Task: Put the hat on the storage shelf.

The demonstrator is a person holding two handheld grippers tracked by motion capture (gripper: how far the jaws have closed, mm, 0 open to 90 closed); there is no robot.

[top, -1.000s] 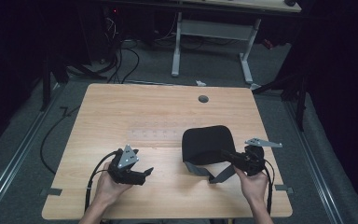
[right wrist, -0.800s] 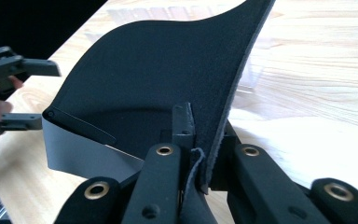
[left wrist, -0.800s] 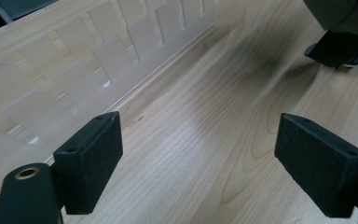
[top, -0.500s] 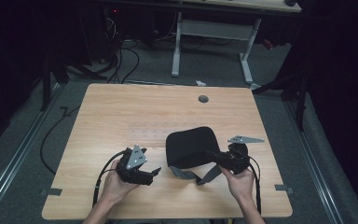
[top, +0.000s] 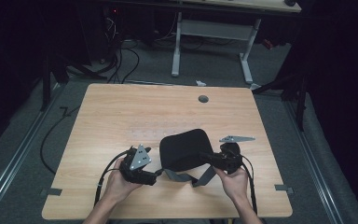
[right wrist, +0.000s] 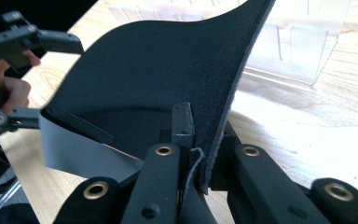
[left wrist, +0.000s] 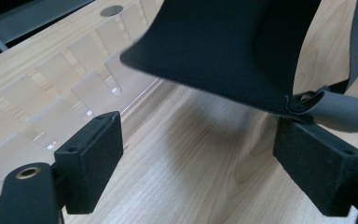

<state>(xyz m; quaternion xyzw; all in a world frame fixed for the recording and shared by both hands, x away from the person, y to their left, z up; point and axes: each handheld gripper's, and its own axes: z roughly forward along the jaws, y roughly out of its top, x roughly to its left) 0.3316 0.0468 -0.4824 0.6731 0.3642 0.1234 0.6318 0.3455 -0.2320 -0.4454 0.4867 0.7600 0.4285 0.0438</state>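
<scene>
A black fabric pad [top: 184, 149] with grey straps [top: 186, 176] hangs just above the wooden table [top: 121, 107], near its front edge. My right gripper [top: 208, 157] holds the pad's right edge. In the right gripper view the jaws [right wrist: 198, 140] are shut on the black cloth [right wrist: 154, 88], and a grey strap [right wrist: 84, 149] curls off to the left. My left gripper [top: 157, 174] sits at the pad's lower left. Its jaws [left wrist: 196, 172] stand open with bare table between them. The pad [left wrist: 223, 46] and a strap end [left wrist: 345, 109] hang just above the right jaw.
A clear plastic rack with several slots [left wrist: 74, 79] stands on the table behind the pad, faint from above [top: 163, 126]. A round cable hole [top: 203, 99] lies near the far edge. Cables trail from both grippers over the front edge. Floor cables and a desk frame lie beyond the table.
My right gripper has carried the black pad leftward, up to the left gripper. The left hand has barely shifted.
</scene>
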